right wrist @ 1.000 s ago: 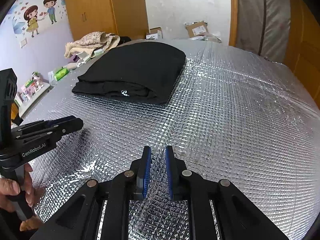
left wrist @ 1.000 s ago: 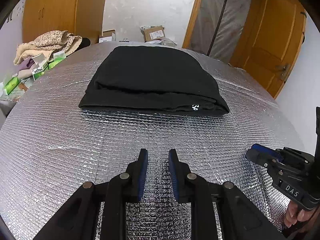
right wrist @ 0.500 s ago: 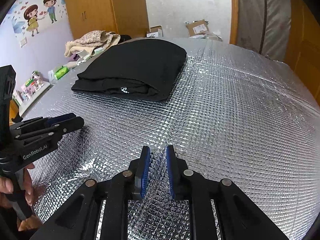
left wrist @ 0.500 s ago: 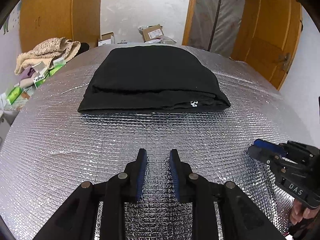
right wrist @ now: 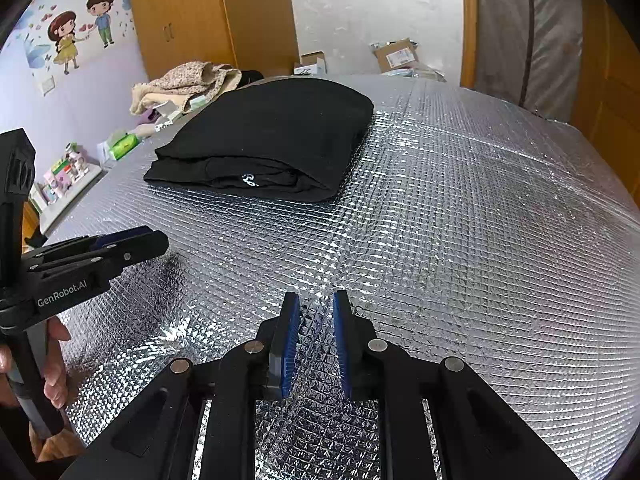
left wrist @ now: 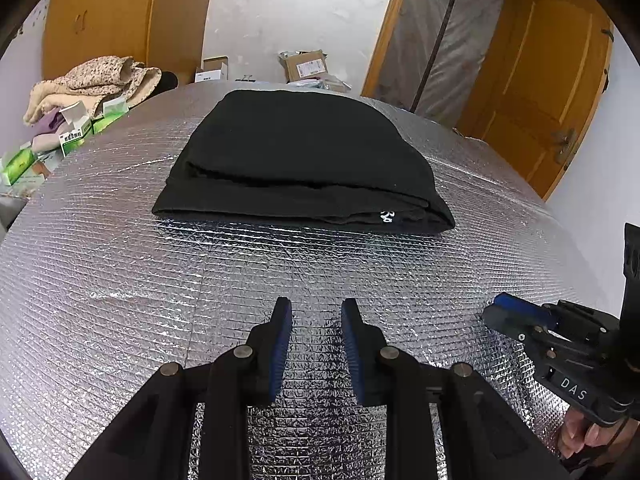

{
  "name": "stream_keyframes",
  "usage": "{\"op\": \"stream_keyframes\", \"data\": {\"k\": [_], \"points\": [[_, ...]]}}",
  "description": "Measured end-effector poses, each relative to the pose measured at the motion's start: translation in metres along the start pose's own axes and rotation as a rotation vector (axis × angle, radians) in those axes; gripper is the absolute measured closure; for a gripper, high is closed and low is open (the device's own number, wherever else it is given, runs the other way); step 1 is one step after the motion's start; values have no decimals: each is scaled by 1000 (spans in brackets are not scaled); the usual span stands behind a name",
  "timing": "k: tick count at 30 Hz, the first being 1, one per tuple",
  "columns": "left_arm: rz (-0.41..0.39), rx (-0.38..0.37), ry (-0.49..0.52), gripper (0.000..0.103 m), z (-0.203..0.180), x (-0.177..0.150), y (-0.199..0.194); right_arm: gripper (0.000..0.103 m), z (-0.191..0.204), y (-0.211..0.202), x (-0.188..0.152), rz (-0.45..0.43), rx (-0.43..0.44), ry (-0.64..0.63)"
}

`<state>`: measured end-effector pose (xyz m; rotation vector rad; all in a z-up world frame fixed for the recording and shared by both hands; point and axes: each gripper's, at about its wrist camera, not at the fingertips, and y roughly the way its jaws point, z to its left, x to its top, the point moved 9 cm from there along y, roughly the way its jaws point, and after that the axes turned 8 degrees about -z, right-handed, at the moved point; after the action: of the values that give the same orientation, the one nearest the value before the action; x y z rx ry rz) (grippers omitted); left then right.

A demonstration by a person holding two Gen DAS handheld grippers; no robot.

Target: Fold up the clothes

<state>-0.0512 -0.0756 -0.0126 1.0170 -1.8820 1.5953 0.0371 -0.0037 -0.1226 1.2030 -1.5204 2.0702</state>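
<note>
While folded, black garment [left wrist: 304, 160] crosswise.

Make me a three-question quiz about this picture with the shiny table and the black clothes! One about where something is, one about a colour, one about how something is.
1. Where does the black garment lie?
A. On the silver foil table
B. On the floor
C. Between the left gripper's fingers

2. What colour are the pads on the left gripper?
A. Red
B. Blue
C. Yellow

3. How is the black garment right now?
A. Spread out flat in one layer
B. Hanging off the table edge
C. Folded into a stack of layers

Answers:
1. A, it rests on the foil beyond both grippers, touched by neither.
2. B, the inner faces of its fingers are blue.
3. C, several layers show along its near edge, as the right wrist view also shows.

The left gripper's jaws are opening with nothing between them; the right gripper is empty too.
</note>
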Motion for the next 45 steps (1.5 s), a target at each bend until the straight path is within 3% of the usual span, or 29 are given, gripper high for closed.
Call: {"op": "stream_keyframes", "data": {"k": [9,45], "points": [[-5,46,42,77,-7,0,2,85,-1,0,0,0,6,5],[-20,34,28,77,-7,2,4,85,0,1,-1,0,0,-4]]}}
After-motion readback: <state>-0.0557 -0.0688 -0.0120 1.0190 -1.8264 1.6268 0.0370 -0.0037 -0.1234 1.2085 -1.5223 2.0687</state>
